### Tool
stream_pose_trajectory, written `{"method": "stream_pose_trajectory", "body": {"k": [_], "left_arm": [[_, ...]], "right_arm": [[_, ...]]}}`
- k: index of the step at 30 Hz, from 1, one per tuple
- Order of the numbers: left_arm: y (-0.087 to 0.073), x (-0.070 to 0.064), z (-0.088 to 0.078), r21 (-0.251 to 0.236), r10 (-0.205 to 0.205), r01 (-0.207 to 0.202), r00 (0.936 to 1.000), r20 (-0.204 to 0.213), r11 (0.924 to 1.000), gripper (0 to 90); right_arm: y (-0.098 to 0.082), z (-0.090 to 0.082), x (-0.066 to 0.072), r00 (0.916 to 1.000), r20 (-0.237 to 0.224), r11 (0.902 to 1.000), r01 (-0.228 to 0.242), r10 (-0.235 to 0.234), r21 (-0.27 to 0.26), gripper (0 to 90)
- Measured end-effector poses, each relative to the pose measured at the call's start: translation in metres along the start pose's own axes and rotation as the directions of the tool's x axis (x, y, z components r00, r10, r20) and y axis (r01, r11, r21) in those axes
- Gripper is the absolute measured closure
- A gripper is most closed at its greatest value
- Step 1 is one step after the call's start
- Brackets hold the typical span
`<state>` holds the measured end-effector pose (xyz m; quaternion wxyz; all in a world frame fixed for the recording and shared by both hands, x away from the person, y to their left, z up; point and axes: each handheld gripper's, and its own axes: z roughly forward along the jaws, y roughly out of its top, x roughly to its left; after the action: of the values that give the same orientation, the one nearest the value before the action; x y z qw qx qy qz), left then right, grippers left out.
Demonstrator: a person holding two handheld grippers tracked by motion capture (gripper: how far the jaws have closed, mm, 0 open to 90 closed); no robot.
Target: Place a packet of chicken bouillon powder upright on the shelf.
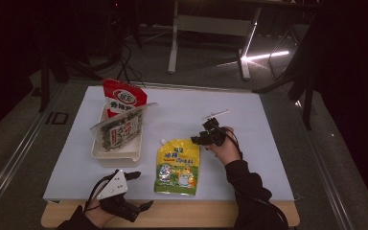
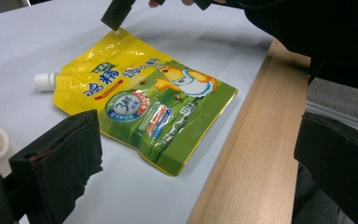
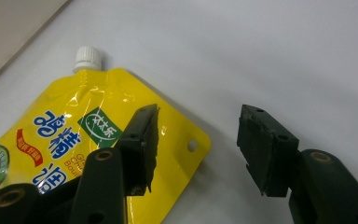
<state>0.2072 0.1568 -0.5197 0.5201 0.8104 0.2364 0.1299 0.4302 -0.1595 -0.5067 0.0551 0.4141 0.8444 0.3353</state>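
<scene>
Your right gripper (image 1: 210,135): jaws parted, nothing between them, poised just above top corner of yellow spout pouch (image 1: 178,166). Pouch flat on white mat (image 1: 249,143), white cap (image 3: 88,58) toward tray (image 1: 116,154), which holds two snack bags. Your left gripper (image 1: 139,189): jaws wide, empty, at wooden table edge (image 2: 251,154) beside pouch.

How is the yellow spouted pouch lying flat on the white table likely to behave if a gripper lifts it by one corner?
The yellow pouch looks like soft film with creases, so it would probably sag rather than stay stiff. Its glossy surface reflects light, so it may slip between the pads. Lying flat, it seems unlikely to roll or tip, despite its round white cap.
</scene>
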Motion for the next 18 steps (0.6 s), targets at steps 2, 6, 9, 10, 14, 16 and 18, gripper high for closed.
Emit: {"method": "stream_pose_trajectory", "body": {"k": [2,6,9,10,14,16,18], "left_arm": [[0.0,0.0,0.0,0.003,-0.001,0.001,1.0,0.003,1.0,1.9],[-0.001,0.0,0.002,0.006,-0.001,0.001,1.0,0.004,1.0,1.9],[-0.002,0.001,0.002,0.009,-0.002,0.002,1.0,0.004,1.0,1.9],[-0.002,0.001,0.002,0.01,-0.004,0.004,1.0,0.003,0.9999,1.9],[-0.003,0.002,0.002,0.01,-0.008,0.008,1.0,0.0,0.9999,1.9],[-0.003,0.003,0.002,0.01,-0.006,0.006,1.0,-0.002,0.9999,1.9],[-0.003,0.003,0.002,0.011,-0.008,0.008,1.0,-0.002,0.9999,1.9]], "right_arm": [[-0.001,0.003,-0.003,0.9999,-0.013,0.9999,-0.003,0.003,0.012,44.8],[-0.002,0.005,-0.006,0.9994,-0.03,0.9994,-0.014,0.015,0.032,44.5],[-0.004,0.011,-0.007,0.9959,-0.086,0.9974,-0.025,0.031,0.068,44.7],[-0.004,0.012,-0.007,0.9951,-0.093,0.9966,-0.025,0.032,0.078,46.0],[-0.006,0.018,-0.005,0.9871,-0.158,0.9932,-0.003,0.022,0.117,54.9],[-0.006,0.019,-0.004,0.9825,-0.186,0.991,0.009,0.016,0.134,63.1],[-0.007,0.022,-0.003,0.9766,-0.214,0.9886,0.019,0.014,0.149,71.5]]}}
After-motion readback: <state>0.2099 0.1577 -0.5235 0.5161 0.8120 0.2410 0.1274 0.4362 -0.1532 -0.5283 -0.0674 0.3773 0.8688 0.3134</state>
